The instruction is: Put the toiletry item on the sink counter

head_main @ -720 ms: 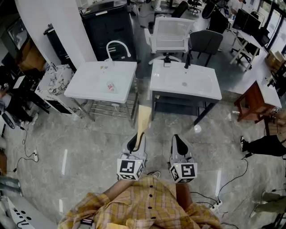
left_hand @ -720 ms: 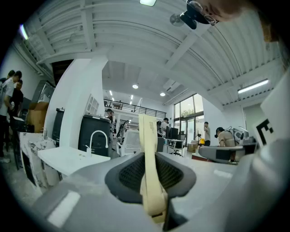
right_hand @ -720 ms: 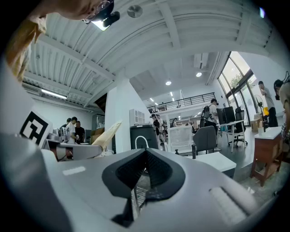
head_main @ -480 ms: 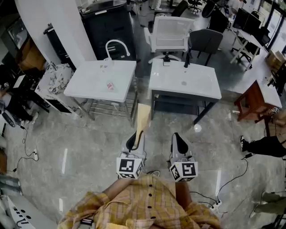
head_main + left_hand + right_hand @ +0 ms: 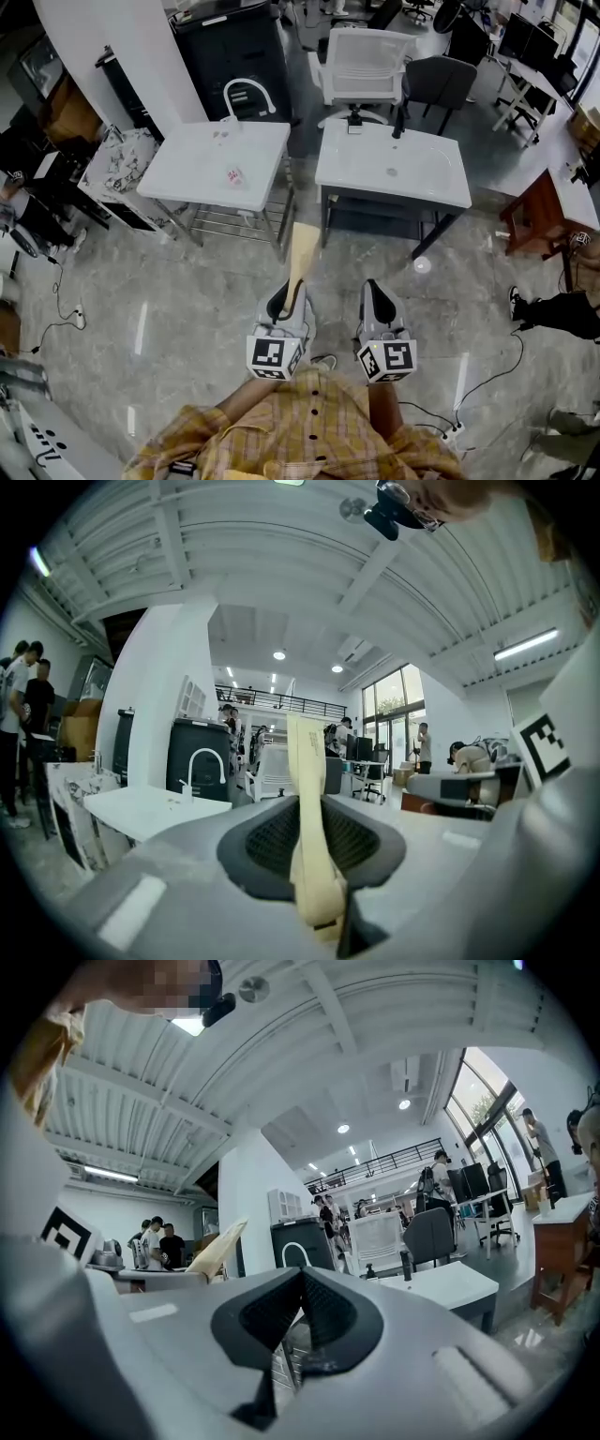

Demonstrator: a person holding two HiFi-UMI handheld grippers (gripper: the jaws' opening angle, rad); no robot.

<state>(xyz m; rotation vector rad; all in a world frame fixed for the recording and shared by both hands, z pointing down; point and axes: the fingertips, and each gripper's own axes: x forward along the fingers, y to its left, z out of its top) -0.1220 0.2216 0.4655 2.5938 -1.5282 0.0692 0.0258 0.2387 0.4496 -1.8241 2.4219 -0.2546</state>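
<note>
- My left gripper [image 5: 287,303] has its fingers [image 5: 272,841] clenched on the near end of a pale yellow tube [image 5: 301,251]. The right gripper [image 5: 378,302] has its fingers pressed together on nothing.
- The tube hangs over the floor [image 5: 187,309], well short of the white sink tabletop [image 5: 192,183] with the curved white tap [image 5: 246,94], and off that tabletop's near right corner.
- Only one end is pinched and most of the tube sticks out free. I think a quick swing could make it pivot or slide out, and it would land on the floor.
- It looks soft, so a harder squeeze might buckle it.
- The free end arrives first. If I come in low, it could strike the tabletop's front edge or nudge the small red-and-white thing [image 5: 232,175] lying there.
- Its long axis runs straight away from me, in line with the fingers, and the flat free end points forward past that tabletop's right corner. I cannot tell which end carries the cap.
</note>
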